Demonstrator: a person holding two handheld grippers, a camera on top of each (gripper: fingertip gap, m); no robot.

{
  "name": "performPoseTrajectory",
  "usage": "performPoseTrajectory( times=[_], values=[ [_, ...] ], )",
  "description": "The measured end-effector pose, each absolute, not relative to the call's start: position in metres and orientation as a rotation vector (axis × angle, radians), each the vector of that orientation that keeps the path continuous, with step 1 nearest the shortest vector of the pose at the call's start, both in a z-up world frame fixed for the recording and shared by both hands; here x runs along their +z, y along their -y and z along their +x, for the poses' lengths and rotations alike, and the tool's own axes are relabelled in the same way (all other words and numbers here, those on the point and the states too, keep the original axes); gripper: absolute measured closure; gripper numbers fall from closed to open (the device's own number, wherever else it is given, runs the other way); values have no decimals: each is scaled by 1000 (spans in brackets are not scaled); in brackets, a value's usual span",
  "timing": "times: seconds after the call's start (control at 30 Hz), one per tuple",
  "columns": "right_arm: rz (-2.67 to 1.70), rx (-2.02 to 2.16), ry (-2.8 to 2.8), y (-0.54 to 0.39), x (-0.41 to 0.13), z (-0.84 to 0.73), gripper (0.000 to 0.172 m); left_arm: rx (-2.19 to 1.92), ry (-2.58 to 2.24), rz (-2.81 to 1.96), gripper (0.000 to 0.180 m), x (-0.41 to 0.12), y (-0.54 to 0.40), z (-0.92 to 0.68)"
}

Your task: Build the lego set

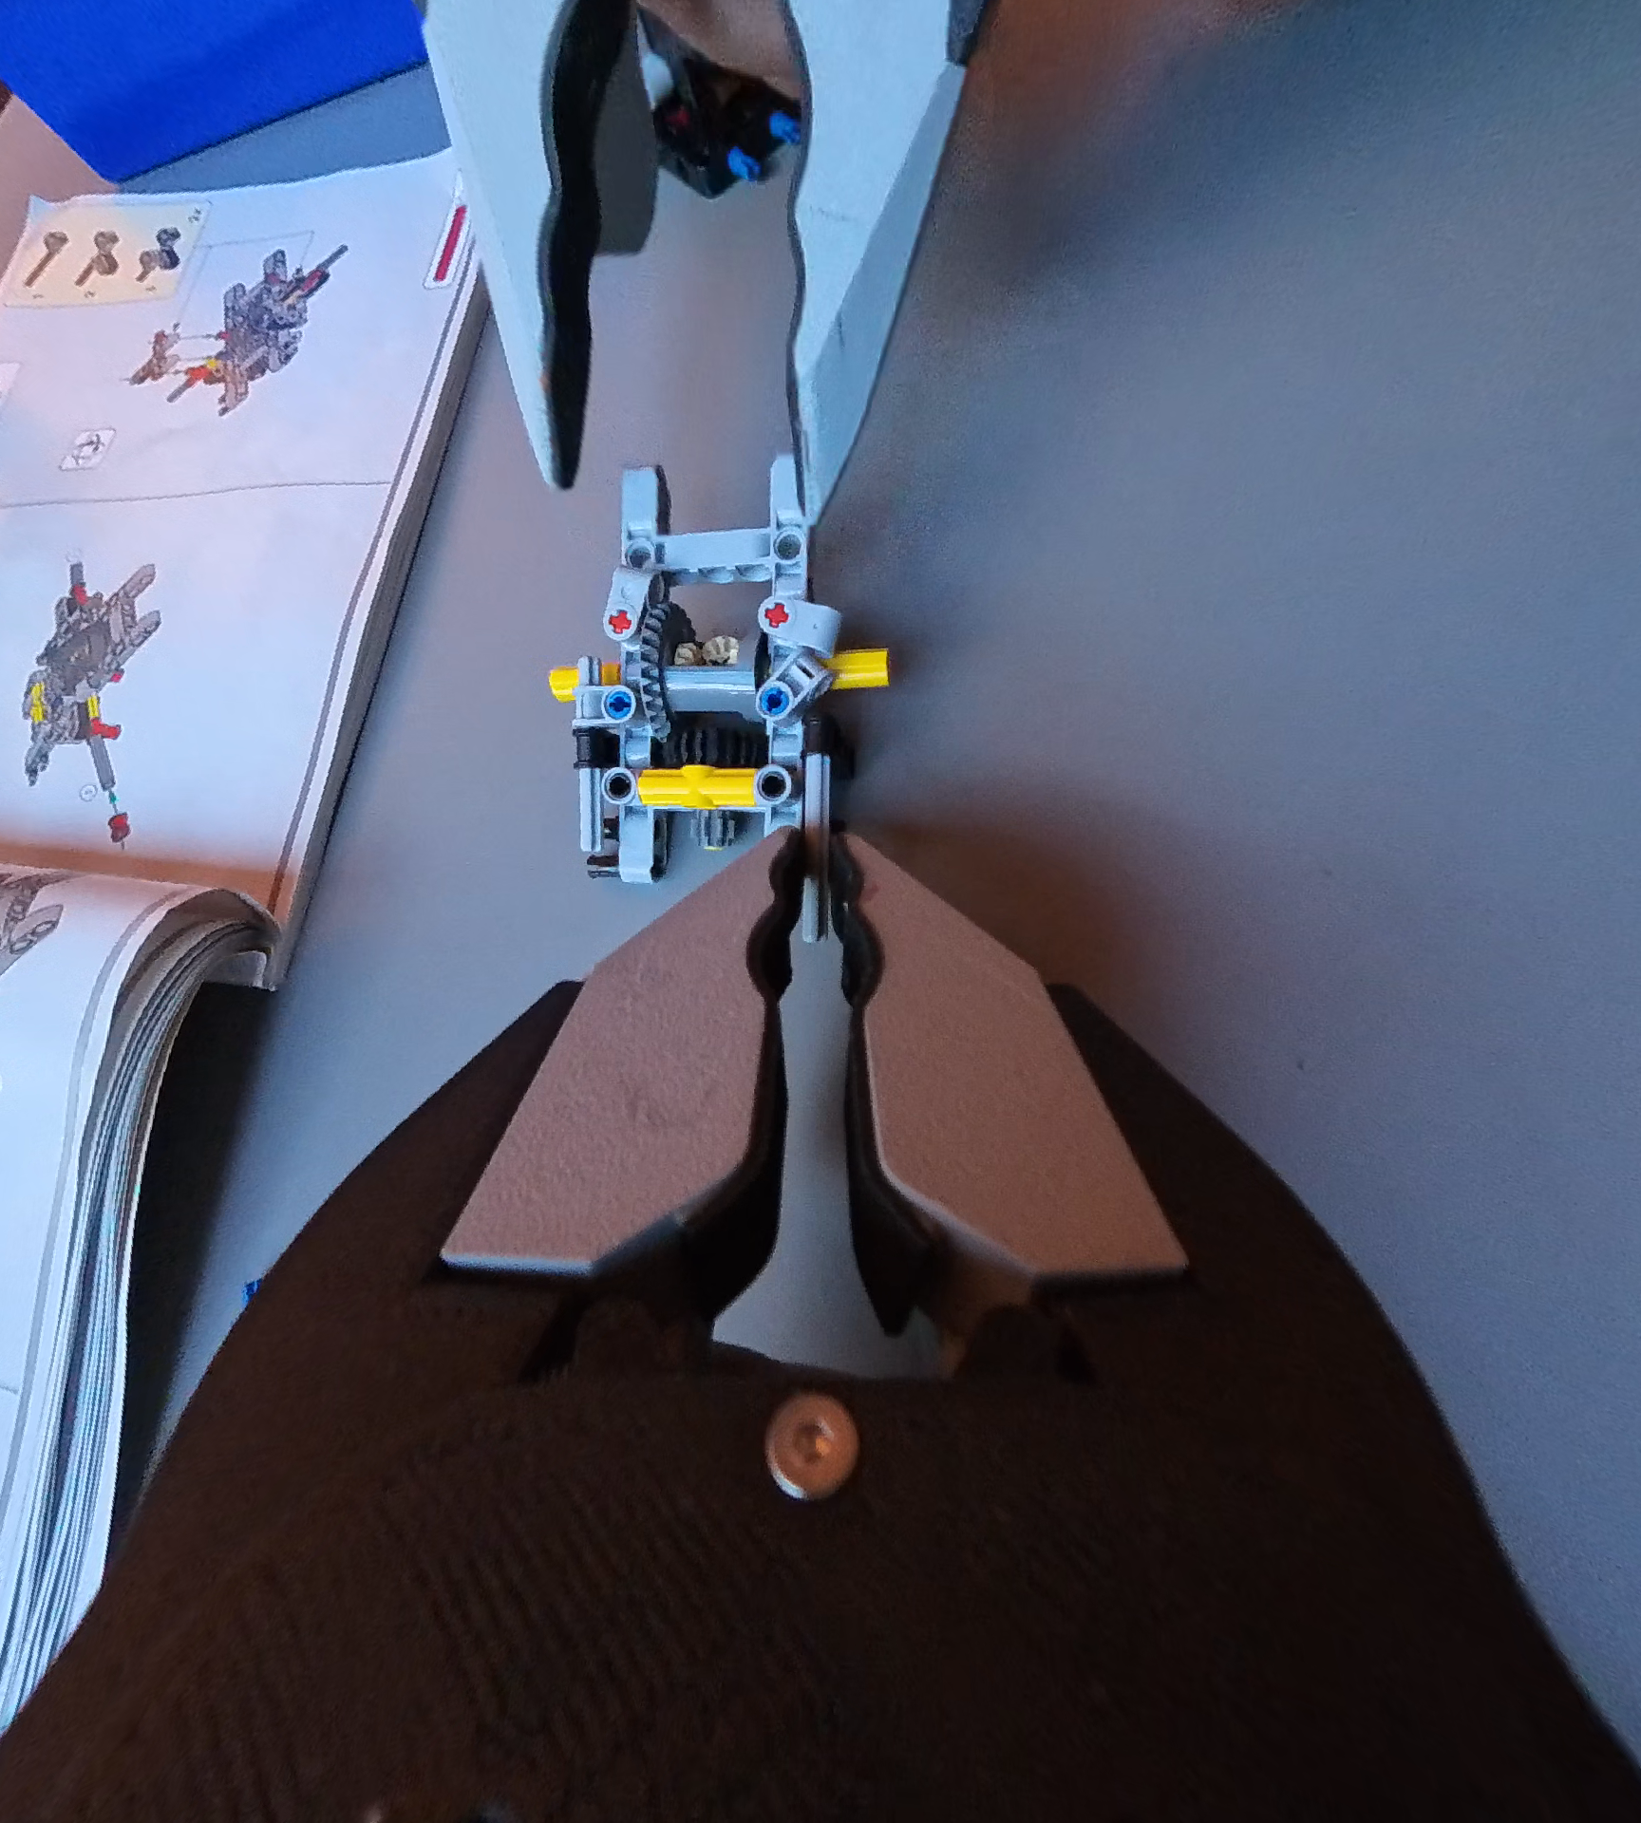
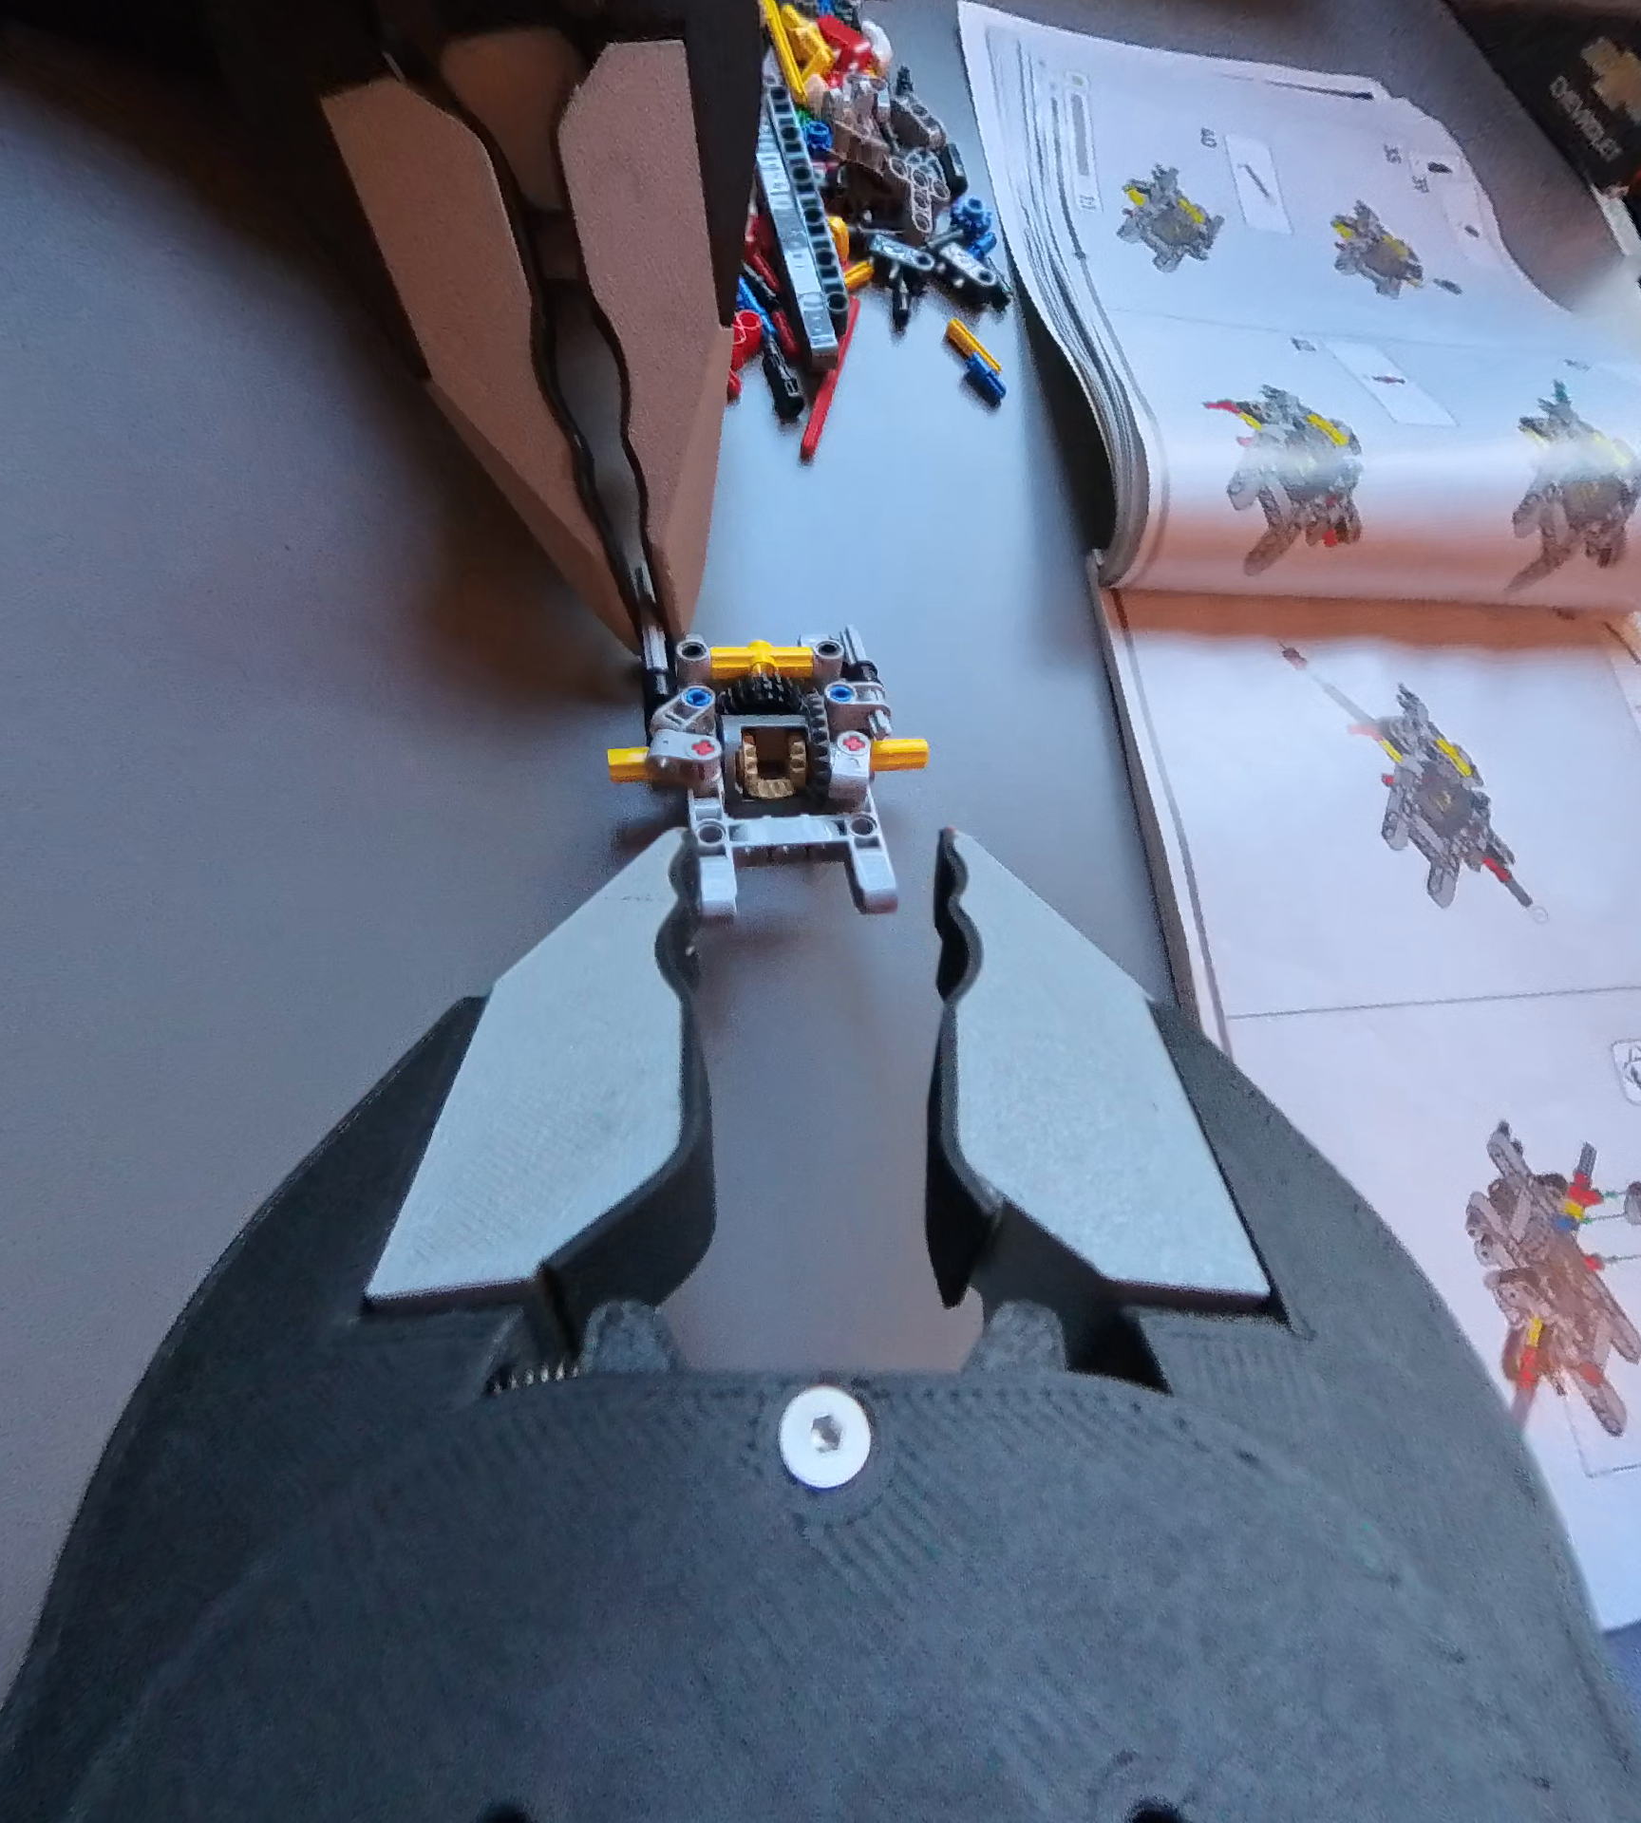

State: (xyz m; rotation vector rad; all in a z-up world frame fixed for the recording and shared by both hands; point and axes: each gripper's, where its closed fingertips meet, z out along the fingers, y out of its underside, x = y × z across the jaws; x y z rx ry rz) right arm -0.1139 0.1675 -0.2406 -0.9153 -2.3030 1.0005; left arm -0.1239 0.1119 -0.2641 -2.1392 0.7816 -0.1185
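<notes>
- Left tongs [image 1: 819, 848]: narrow, both pads pressed on a thin grey rod [image 1: 815, 868]. The rod runs forward along one side of the grey model [image 1: 698, 691], touching it or just beside it; whether it is plugged in cannot be told.
- Right tongs [image 2: 807, 868]: wide, gripping nothing. One finger [image 2: 639, 888] lies against one of the model's two prongs [image 2: 713, 878]; the other finger stands apart from the second prong.
- Model: stands on the table [image 1: 1290, 592] between the two tongs, beside the open booklet [image 1: 155, 493]. It carries yellow axles [image 1: 861, 666], black gears and red and blue pins.
- Risk, sliding: the model is not clamped. A push along the rod can shove it across the table toward the right tongs rather than seat the rod.
- Risk, twisting: contact by only one finger of the right tongs bears on one prong. Pressure there can turn the model and throw the rod off its line.
- Risk, rod slip: the rod is thin and smooth. A side load can rotate it in the pads or pull it free.
- Risk, parts popping: closing the right tongs across the prongs can flex the frame and loosen the pins.
- Risk, snagging: the protruding axles can catch a finger in passing.
- Loose parts [image 2: 856, 197] lie well apart, near the booklet, and pose little hazard.
</notes>
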Motion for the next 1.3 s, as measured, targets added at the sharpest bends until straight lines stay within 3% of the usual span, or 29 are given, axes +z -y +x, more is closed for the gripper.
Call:
performPoseTrajectory(
  times=[0.1, 0.2, 0.33, 0.5, 0.7, 1.3],
  values=[
    [-945, 1072, 2295, -166, -238, -112, 132, -116, -783, -2140, 178, -264, -113, -123],
    [-817, 1144, 2255, -144, -216, -112, 158, -116, -783, -2140, 178, -265, -114, -122],
    [-770, 1024, 2376, -119, -230, -111, 149, -117, -781, -2140, 178, -265, -114, -121],
    [-712, 752, 2436, -116, -254, -116, 163, -129, -778, -2142, 178, -264, -115, -121],
    [-658, 574, 2444, -118, -258, -119, 165, -125, -781, -2139, 178, -265, -116, -120],
    [-718, 767, 2417, -119, -257, -119, 168, -180, -763, -2163, 179, -264, -118, -120]
  ],
)
